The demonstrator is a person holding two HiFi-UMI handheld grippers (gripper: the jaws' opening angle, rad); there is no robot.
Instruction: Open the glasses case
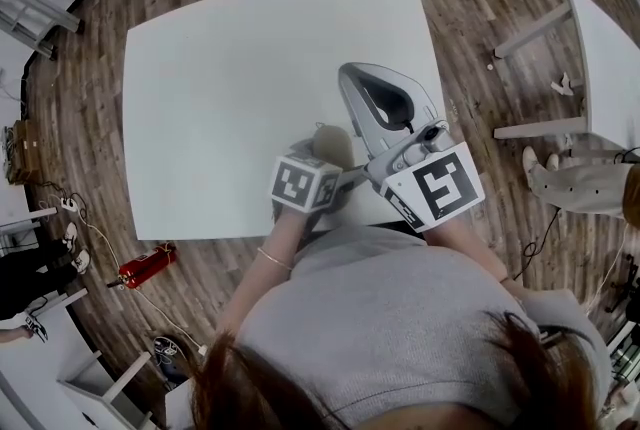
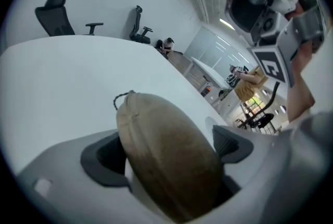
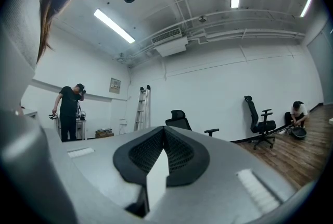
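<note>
One glasses case [image 1: 333,143] — two: left tongs [image 2: 165,151], right tongs [image 3: 164,137].

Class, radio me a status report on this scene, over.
Left tool open, straddling brown glasses case. Right tool shut, empty. Case closed, on white table. Nothing in the way.

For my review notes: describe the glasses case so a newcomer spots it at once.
On the white table, look at the near edge by the person. The glasses case sits between the open left tongs: a brown rounded oval with a cord loop, unlike the grey tongs.
</note>
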